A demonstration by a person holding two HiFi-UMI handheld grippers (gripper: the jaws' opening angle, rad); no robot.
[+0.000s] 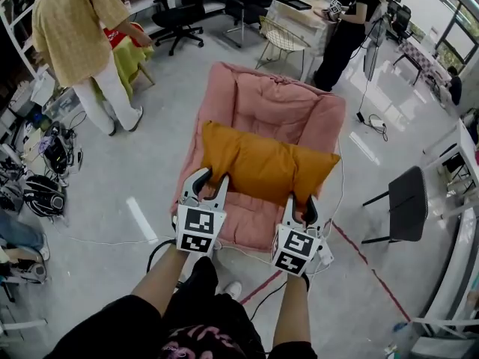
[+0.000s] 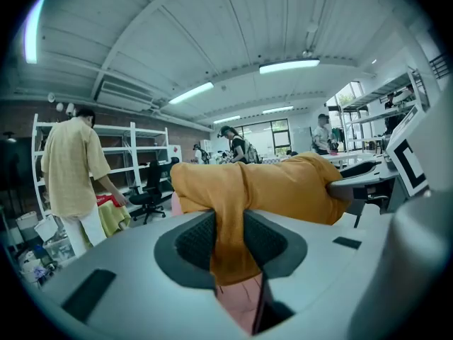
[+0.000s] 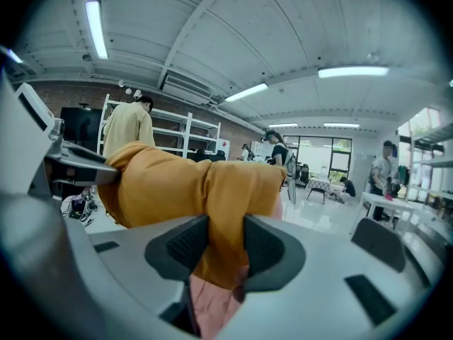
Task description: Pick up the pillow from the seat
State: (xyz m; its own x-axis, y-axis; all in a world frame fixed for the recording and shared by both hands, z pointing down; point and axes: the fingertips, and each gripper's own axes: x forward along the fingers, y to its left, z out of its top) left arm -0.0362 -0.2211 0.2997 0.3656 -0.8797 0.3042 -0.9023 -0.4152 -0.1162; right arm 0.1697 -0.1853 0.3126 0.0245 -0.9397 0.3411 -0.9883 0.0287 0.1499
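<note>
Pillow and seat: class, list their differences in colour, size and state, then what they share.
The pillow is mustard orange, the seat pink. The pillow is smaller than the seat. The left tongs and right tongs pinch the pillow, not the seat. Both look soft and padded.

A pale grey, glossy floor [image 1: 172, 103] runs through a wide workshop room, with a thin red tape line [image 1: 359, 259] and a short white strip [image 1: 141, 219] marked on it. By the far edge of the floor stand two black office chairs on castors [image 1: 179, 13], a white wire-frame chair [image 1: 283, 40] and a white table [image 1: 299, 13]. A dark grey chair with thin black legs [image 1: 410, 200] stands at the right. White open metal shelving [image 2: 138, 154] lines a reddish brick wall [image 3: 71, 96]. The white ribbed ceiling [image 2: 212, 34] carries long tube lights [image 2: 289, 66]. Tall windows [image 3: 322, 154] brighten the far end.
</note>
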